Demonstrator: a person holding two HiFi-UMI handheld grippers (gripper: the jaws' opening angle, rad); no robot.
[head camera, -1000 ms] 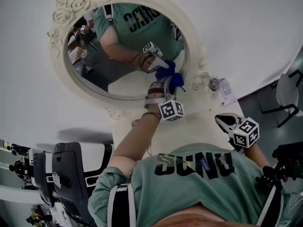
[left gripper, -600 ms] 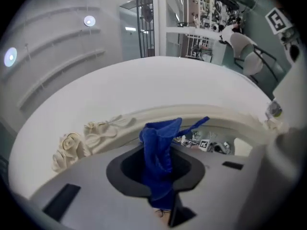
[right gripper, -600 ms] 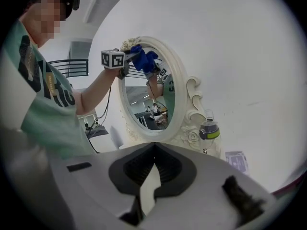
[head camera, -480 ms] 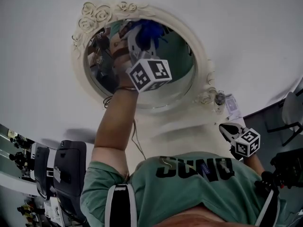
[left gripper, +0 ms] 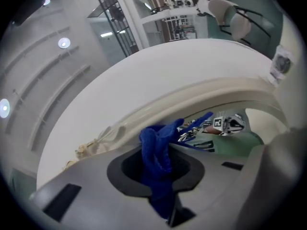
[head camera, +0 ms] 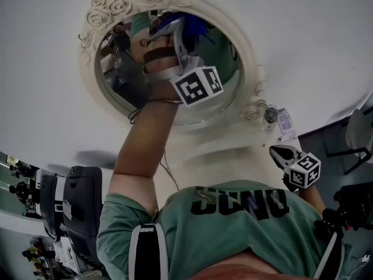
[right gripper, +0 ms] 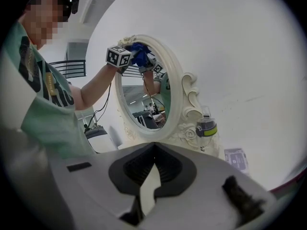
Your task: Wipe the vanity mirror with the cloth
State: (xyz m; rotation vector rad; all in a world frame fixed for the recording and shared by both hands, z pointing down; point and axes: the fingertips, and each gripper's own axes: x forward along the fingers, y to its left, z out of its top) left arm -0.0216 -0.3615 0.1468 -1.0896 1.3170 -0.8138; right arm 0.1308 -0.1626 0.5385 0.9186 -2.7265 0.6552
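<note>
Blue cloth (left gripper: 154,147) is clamped in left hand-held gripper (head camera: 175,31) and pressed, apparently touching, high on vanity mirror (head camera: 224,80) for wiping. Right hand-held gripper (right gripper: 154,147) is shut, empty, parked low right.

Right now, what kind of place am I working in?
Probably a lab or workshop rather than a home: the vanity mirror stands on a white table, with black equipment beside it and cluttered racks beyond.
</note>
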